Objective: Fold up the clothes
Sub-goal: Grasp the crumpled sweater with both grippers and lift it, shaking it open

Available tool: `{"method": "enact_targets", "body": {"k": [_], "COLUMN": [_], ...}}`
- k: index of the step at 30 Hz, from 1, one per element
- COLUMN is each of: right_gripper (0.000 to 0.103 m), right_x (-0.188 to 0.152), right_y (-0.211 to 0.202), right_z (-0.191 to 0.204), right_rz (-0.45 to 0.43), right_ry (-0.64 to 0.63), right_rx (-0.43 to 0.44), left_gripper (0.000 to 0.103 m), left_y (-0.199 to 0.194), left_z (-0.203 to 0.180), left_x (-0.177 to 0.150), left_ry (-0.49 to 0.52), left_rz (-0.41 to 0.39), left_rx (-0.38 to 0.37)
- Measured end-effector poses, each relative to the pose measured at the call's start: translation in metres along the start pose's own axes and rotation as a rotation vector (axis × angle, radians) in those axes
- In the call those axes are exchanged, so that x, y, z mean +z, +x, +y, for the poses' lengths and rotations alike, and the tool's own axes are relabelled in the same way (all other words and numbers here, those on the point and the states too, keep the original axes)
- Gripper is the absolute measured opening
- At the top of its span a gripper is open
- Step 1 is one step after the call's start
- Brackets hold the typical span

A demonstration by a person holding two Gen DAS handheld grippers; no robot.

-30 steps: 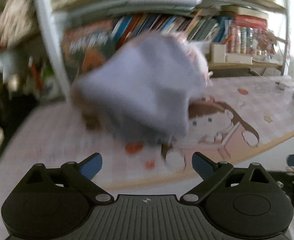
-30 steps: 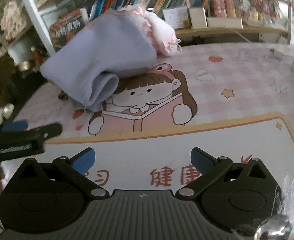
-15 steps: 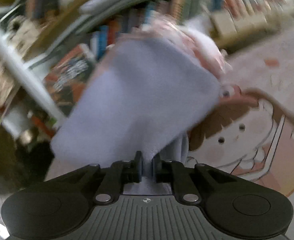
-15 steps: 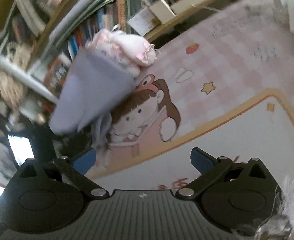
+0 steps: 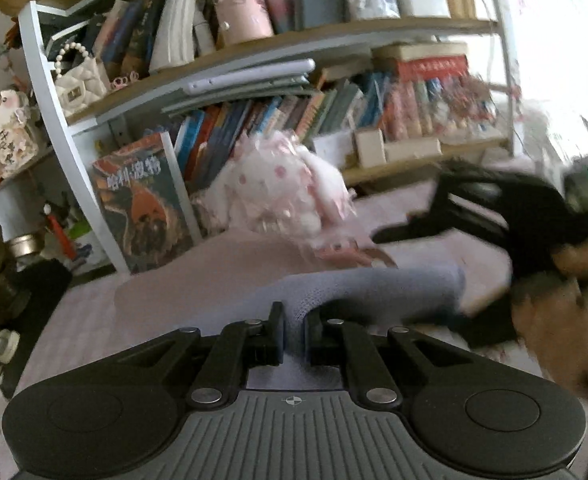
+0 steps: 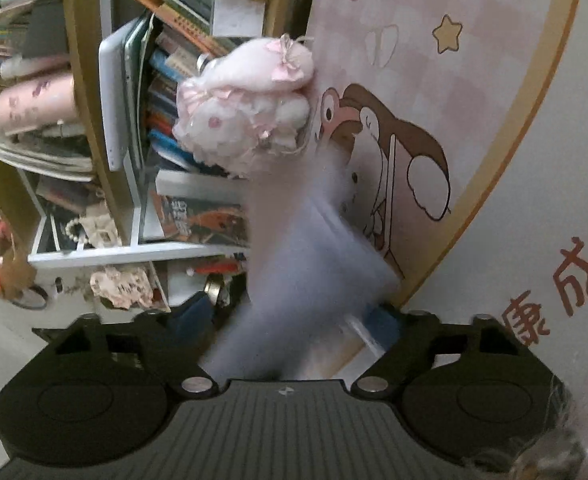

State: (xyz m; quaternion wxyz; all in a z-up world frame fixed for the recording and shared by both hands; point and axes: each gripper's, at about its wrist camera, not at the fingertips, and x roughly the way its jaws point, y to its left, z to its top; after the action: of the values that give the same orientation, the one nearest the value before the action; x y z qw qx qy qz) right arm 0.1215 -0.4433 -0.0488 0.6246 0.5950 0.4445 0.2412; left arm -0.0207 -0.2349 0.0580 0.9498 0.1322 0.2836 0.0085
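While the left tool (image 5: 293, 334) pinches the cloth (image 5: 374, 288), the right tool (image 6: 284, 320) is spread. Cloth hangs blurred between its fingers.

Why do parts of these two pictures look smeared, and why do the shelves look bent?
Left wrist view: the right gripper is motion-blurred and a window glares white at right, though the bookshelf is fairly sharp. Right wrist view: the lavender garment is streaked with blur, the pink plush toy sharper. In both, the fisheye lens curves straight edges.

Pink frilly plush toy (image 5: 290, 188) ahead, crowded bookshelf (image 5: 254, 92) behind it, quilted pearl-handled purse (image 5: 79, 80) upper left, cartoon desk mat (image 6: 434, 92) right
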Motion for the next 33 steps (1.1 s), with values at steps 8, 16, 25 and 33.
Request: {"method": "enact_targets", "body": {"k": [8, 16, 25, 33], "right_gripper": [0.012, 0.012, 0.012, 0.012], "right_x": [0.004, 0.003, -0.035, -0.047], "right_y": [-0.022, -0.081, -0.041, 0.128], "right_z": [0.047, 0.219, 0.317, 0.209], "right_rz": [0.001, -0.057, 0.076, 0.158], "right_ry": [-0.225, -0.552, -0.737, -0.794], "right_rx": [0.081, 0.566, 0.687, -0.055], "left_gripper": [0.009, 0.009, 0.010, 0.010], "left_y": [-0.042, -0.135, -0.126, 0.023], "left_z": [0.015, 0.084, 0.157, 0.173], "left_x": [0.018, 0.077, 0.060, -0.032], "left_ry": [-0.078, -0.295, -0.569, -0.599], "left_rz": [-0.107, -0.637, -0.641, -0.055], "left_rx": [-0.068, -0.363, -0.460, -0.197]}}
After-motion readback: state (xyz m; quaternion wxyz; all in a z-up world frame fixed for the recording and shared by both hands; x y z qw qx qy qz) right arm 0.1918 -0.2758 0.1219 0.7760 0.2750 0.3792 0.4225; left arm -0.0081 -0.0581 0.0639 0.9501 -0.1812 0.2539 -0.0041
